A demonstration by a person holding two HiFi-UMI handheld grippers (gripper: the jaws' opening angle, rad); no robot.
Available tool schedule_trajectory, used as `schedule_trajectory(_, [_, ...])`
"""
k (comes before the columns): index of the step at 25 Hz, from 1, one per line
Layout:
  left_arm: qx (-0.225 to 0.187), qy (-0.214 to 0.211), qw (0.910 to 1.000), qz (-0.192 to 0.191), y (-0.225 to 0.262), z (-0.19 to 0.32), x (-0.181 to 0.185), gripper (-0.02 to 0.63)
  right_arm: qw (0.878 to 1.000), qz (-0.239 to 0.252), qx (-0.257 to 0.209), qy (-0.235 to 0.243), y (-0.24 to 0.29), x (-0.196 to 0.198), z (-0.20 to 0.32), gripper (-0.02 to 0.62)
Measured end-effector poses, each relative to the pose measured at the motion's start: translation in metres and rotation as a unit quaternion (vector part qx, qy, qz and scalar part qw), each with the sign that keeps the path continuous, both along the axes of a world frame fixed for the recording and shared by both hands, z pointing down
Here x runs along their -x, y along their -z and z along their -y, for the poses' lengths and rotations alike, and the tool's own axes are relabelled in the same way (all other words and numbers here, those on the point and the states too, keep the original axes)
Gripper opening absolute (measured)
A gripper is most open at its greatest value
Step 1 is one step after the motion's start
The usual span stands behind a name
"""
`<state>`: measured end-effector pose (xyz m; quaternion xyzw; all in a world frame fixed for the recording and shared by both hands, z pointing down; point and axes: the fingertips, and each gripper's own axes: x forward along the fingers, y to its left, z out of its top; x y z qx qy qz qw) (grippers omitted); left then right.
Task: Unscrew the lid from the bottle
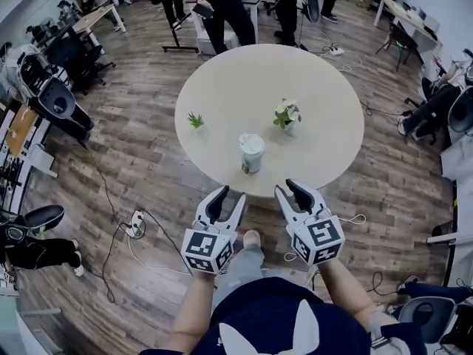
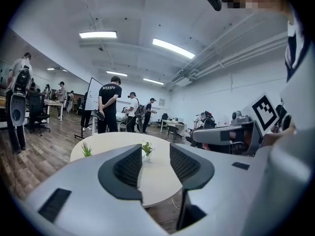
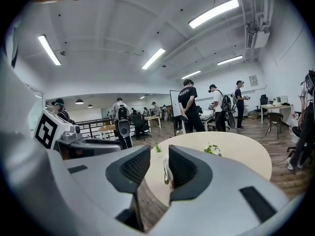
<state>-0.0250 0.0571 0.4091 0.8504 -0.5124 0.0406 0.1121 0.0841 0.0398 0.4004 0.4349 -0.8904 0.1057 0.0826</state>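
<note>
- A round table (image 1: 325,109) is parked on a wood floor (image 1: 133,146).
- A tiny green plant (image 1: 196,120) is set on its left side and a flower pot (image 1: 287,115) nearer the middle, well apart.
- A power strip (image 1: 135,222) is left on the floor, just off the table's near-left edge.
- People (image 1: 222,6) are gathered beyond the table, by a whiteboard (image 2: 93,93).

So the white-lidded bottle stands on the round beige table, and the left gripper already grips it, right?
Not quite. The white-lidded bottle does stand on the round beige table, but the left gripper holds nothing: the left gripper view shows its jaws apart and empty, short of the table.
</note>
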Motion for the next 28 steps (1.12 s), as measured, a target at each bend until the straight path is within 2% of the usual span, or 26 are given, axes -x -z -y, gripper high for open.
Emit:
schedule_trajectory(6, [0.015,-0.009,0.9998,0.008,-0.012,0.030,0.014,0.296,1.000,0.003,0.028,0.008,-0.007,0.009,0.030,0.260])
schedule_trajectory(10, [0.031,-0.019,0.9993,0.008,-0.020,0.043,0.021,0.318,0.999,-0.009,0.047,0.009,-0.013,0.015,0.043,0.310])
schedule_trajectory(20, [0.063,-0.048,0.9954,0.053,-0.055,0.077,0.026,0.325,0.996,-0.017,0.084,0.022,-0.026,0.037,0.079,0.355])
schedule_trajectory(28, [0.078,-0.091,0.9880,0.097,-0.085,0.101,0.010,0.330,0.993,-0.016,0.118,0.012,-0.046,0.044,0.100,0.360])
